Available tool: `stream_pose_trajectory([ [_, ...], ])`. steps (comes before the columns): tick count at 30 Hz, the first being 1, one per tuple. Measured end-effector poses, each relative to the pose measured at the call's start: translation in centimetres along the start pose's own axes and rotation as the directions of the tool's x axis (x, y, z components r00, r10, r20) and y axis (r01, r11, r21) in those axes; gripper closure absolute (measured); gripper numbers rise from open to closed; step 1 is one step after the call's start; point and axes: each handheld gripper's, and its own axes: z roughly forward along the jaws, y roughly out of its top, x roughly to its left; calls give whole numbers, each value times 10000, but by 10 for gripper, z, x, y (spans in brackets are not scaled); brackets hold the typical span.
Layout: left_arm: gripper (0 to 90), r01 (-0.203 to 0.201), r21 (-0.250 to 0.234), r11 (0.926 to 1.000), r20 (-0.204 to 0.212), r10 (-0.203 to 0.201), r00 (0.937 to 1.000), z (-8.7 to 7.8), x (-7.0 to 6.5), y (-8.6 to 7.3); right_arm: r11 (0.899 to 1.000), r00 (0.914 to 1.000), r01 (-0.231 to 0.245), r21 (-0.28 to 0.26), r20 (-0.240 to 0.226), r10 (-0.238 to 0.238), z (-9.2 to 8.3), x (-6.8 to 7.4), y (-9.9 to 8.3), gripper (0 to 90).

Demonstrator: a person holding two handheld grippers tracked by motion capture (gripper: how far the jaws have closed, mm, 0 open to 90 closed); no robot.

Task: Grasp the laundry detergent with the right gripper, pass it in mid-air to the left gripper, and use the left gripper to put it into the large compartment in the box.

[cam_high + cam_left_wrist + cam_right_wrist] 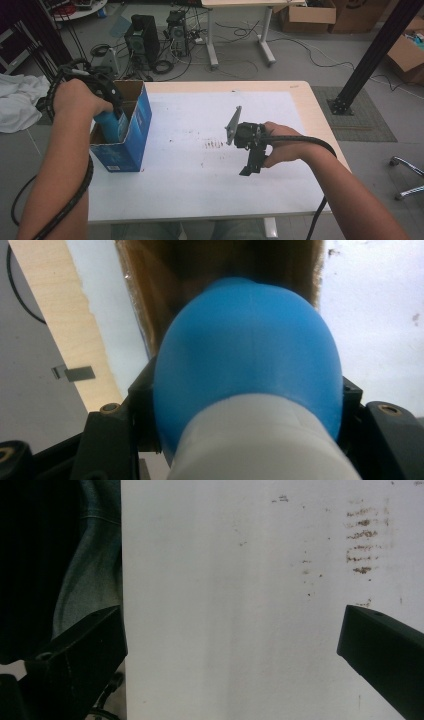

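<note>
A blue cardboard box (131,140) stands open at the table's left edge. My left gripper (106,102) is shut on a rounded blue object with a white end (108,125) and holds it in the box's open top. In the left gripper view the blue object (250,350) bulges between the jaws of the left gripper (247,402), with the box's brown inside (165,280) behind it. My right gripper (250,167) hovers over the middle of the white table cover, its grey plate (232,125) up. Seen from its own camera, the right gripper (235,645) is open with nothing between its jaws.
The white cover (200,185) spans a wooden table (300,95) and carries brown smudges (215,145). On the floor beyond are computer towers (142,37), cables, cardboard boxes (307,15) and a second desk. A black post (372,50) stands at right, a white cloth (17,102) at left.
</note>
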Motion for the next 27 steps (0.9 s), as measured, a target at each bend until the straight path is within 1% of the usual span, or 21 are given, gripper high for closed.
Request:
stream_pose_trajectory([
  [1, 381, -96, 66, 9999, -14, 96, 10000, 4, 0, 1, 10000, 10000, 9, 15, -7, -9, 0, 0, 0, 0],
  [2, 381, -57, 35, 10000, 25, 57, 10000, 8, 0, 2, 10000, 10000, -13, 34, -12, 13, 0, 0, 0, 0],
  [4, 381, -180, 130, 9998, 23, 180, 9998, 14, 1, 4, 10000, 10000, -3, 39, -28, 3, 1, 0, 0, 0],
  [6, 381, -131, 150, 9998, 63, 130, 9999, 20, 1, 5, 10000, 10000, -34, 67, -59, 34, 2, -1, 0, 0],
  [7, 382, -253, 209, 9995, 28, 252, 9997, 23, 1, 6, 10000, 10000, -10, 85, -63, 10, 3, -1, 0, 0],
  [8, 381, -209, 164, 9996, 6, 209, 9998, 26, 0, 6, 10000, 10000, -24, 86, -91, 25, 3, -1, 0, 0],
  [9, 381, -263, 253, 9993, 18, 263, 9997, 28, 1, 7, 10000, 10000, -22, 88, -95, 23, 4, -1, 0, 0],
  [12, 381, -215, 197, 9996, -12, 215, 9998, 36, 1, 9, 10000, 9999, -22, 41, -112, 22, 4, -2, 0, 0],
  [15, 381, -237, 301, 9993, -12, 237, 9997, 41, 3, 10, 10000, 9999, -29, 25, -125, 30, 4, -3, -1, 0],
  [20, 381, -87, 309, 9995, 70, 85, 9999, 53, 6, 11, 10000, 9998, -81, 41, -154, 81, 5, -3, -1, 0],
  [24, 381, -177, 382, 9991, 116, 173, 9998, 63, 7, 12, 10000, 9998, -79, 20, -165, 79, 6, -4, -3, 0],
  [26, 381, -148, 142, 9998, 108, 146, 9998, 62, 6, 11, 10000, 9998, -85, -15, -182, 85, 6, -4, -3, 0],
  [27, 381, -250, 286, 9993, 77, 248, 9997, 62, 6, 11, 9999, 9997, -114, 6, -196, 114, 6, -4, -4, 0],
])
